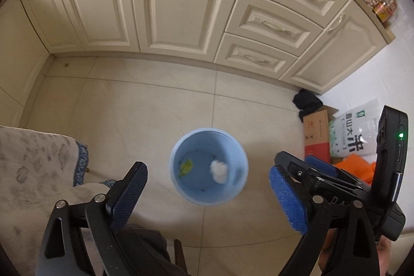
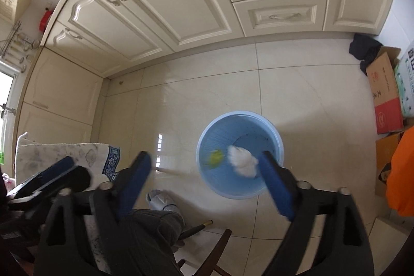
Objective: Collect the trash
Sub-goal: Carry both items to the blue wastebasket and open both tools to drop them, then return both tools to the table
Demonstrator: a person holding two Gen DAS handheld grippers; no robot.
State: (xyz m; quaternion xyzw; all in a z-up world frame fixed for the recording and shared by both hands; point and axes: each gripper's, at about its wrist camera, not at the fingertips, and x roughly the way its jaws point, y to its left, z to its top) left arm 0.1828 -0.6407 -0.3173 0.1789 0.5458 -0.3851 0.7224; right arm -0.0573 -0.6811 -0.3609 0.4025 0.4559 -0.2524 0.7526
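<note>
A light blue bin (image 1: 181, 188) stands on the tiled floor; it also shows in the right wrist view (image 2: 207, 172). Inside it lie a white crumpled tissue (image 1: 219, 170) and a yellow-green scrap (image 1: 186, 166). In the right wrist view the tissue (image 2: 242, 162) appears blurred just below the bin's rim, beside the scrap (image 2: 216, 158). My left gripper (image 1: 207, 185) is open and empty above the bin. My right gripper (image 2: 204, 167) is open and empty, above the bin's left side. The right gripper also shows in the left wrist view (image 1: 297, 172), at the right.
Cream cabinets (image 1: 155, 4) run along the back. A cloth-covered table (image 1: 31, 167) sits at left. A cardboard box (image 1: 317, 136), a rice bag (image 1: 359, 131), a black cloth (image 1: 308, 101) and an orange item (image 2: 401, 172) lie at right. A chair frame (image 2: 217, 250) is below.
</note>
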